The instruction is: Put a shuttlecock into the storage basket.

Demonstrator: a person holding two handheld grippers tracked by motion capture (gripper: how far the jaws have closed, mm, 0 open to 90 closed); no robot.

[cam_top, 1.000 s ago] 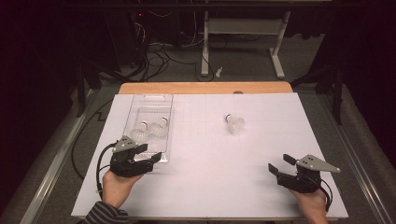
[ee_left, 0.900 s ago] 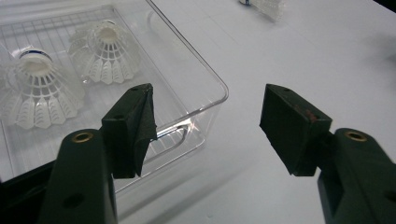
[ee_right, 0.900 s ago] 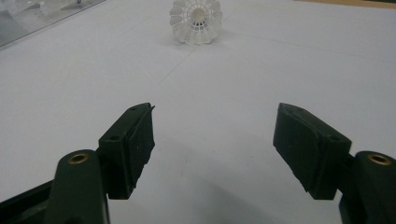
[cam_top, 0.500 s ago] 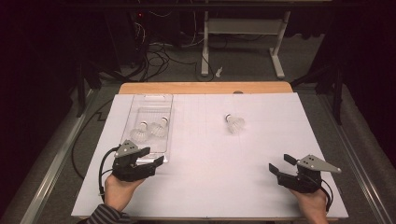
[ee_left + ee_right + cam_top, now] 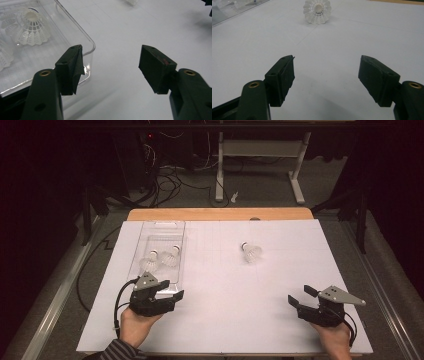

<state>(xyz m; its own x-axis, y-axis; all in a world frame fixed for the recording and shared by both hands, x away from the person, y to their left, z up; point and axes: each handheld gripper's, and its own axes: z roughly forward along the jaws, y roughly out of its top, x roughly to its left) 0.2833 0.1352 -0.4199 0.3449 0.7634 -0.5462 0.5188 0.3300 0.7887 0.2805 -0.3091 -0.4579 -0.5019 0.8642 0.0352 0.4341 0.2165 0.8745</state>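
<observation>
Tongs [image 5: 172,296] [image 5: 298,296] wide open, empty, above table [image 5: 220,320]

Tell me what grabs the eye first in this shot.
The lone white feathered shuttlecock lying on the bare white table sheet, right of centre and far from both hands. At the left sits a clear plastic rectangular tray holding two more shuttlecocks. The left gripper rests open at the tray's near corner; the right gripper waits open near the front right, fingers aimed at the lone shuttlecock.
</observation>
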